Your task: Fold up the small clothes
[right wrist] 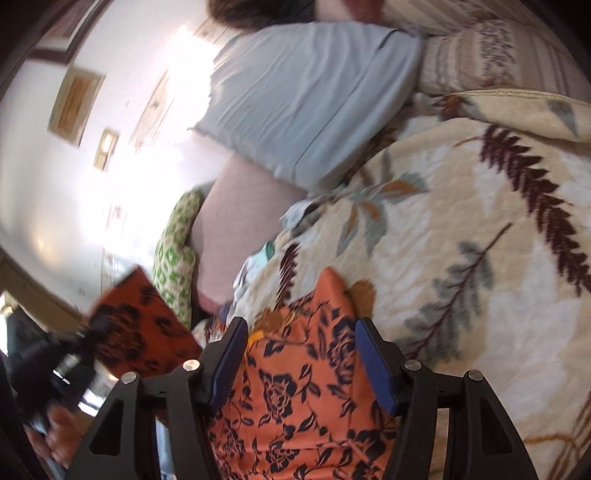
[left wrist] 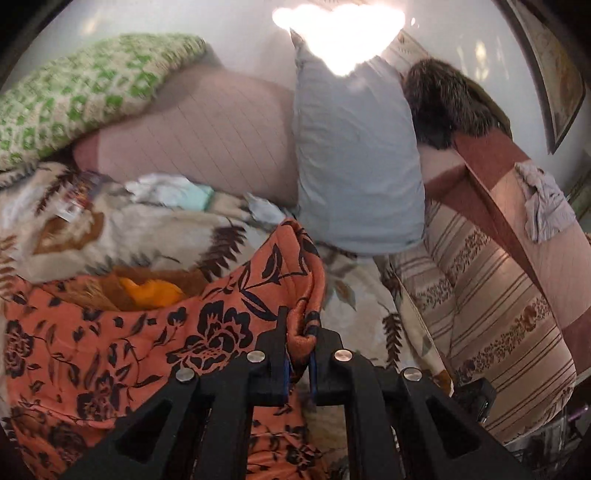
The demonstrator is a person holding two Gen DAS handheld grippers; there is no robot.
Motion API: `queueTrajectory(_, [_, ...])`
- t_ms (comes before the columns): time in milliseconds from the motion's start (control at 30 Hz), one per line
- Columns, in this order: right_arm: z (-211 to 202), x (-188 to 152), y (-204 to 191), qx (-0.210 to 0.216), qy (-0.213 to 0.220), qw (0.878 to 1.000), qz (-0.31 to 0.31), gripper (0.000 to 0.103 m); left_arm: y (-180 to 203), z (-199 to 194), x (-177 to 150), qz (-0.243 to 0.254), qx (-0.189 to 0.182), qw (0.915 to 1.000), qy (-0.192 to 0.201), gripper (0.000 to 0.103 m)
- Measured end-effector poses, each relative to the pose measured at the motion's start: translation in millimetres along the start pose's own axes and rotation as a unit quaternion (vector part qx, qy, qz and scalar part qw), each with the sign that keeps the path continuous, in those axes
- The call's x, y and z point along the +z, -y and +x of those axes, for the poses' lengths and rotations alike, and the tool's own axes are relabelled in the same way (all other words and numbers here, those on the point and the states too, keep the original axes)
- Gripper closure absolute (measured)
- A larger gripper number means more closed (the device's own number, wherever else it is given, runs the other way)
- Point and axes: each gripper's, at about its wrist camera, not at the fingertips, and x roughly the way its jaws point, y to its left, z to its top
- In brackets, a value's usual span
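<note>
Two grippers: left gripper (left wrist: 300,345) jaws clamp the orange black-flowered fabric garment (left wrist: 147,347) at its hem, twelve o'clock, for folding; right gripper (right wrist: 299,354) jaws open astride it.

Bright, warm indoor light in both views. Left wrist view: blown-out white glare (left wrist: 338,31) at top centre, bleeding over the grey-blue pillow (left wrist: 354,155) — no detail there. Right wrist view: a washed-out wall (right wrist: 44,177), overexposed at upper left. Heavy motion blur in both, worst at the left edge of the right view. Fisheye bending throughout; black vignette at the corners. Soft shadows under the pink cushion (left wrist: 207,129).
</note>
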Motion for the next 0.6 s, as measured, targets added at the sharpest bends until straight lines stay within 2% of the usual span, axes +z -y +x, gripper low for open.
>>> queueTrajectory(100, [-4.8, 12.6, 20.0, 0.000, 0.006, 0.999, 0.034, 0.039, 4.4, 48.1, -16.6, -0.019, -0.019, 0.9960, -0.086, 0.088])
queueTrajectory(167, [-3.8, 16.8, 28.5, 0.004, 0.001, 0.999, 0.053, 0.039, 3.5, 48.2, -20.5, -0.020, -0.048, 0.9928, -0.108, 0.080])
queueTrajectory(233, [-2.4, 18.5, 34.5, 0.009, -0.007, 0.998, 0.066, 0.039, 1.5, 29.6, -17.8, -0.006, -0.078, 0.9923, -0.096, 0.075])
queueTrajectory(267, [-1.3, 18.7, 34.1, 0.009, -0.010, 0.998, 0.065, 0.039, -0.4, 13.9, -14.2, 0.004, -0.078, 0.9935, -0.082, 0.073])
queueTrajectory(333, [0.8, 13.9, 30.3, 0.011, -0.019, 0.998, 0.055, 0.039, -9.9, -25.2, -6.4, 0.025, -0.066, 0.9967, -0.042, 0.051])
queueTrajectory(367, [3.9, 11.5, 26.8, 0.013, -0.027, 0.998, 0.048, 0.039, -17.1, -41.2, -4.2, 0.034, -0.050, 0.9980, -0.017, 0.043])
queueTrajectory(467, [16.9, 3.1, 14.3, 0.026, -0.059, 0.998, 0.023, 0.038, -57.1, -91.2, -6.0, 0.046, 0.028, 0.9976, 0.043, 0.040])
queueTrajectory(533, [29.0, -4.2, 6.9, 0.028, -0.089, 0.996, 0.011, 0.037, -95.5, -115.4, -12.4, 0.038, 0.088, 0.9932, 0.066, 0.040])
queueTrajectory(600, [40.7, -12.6, -0.2, 0.012, -0.109, 0.994, -0.007, 0.037, -142.7, -133.1, -22.4, 0.017, 0.160, 0.9837, 0.080, 0.040])
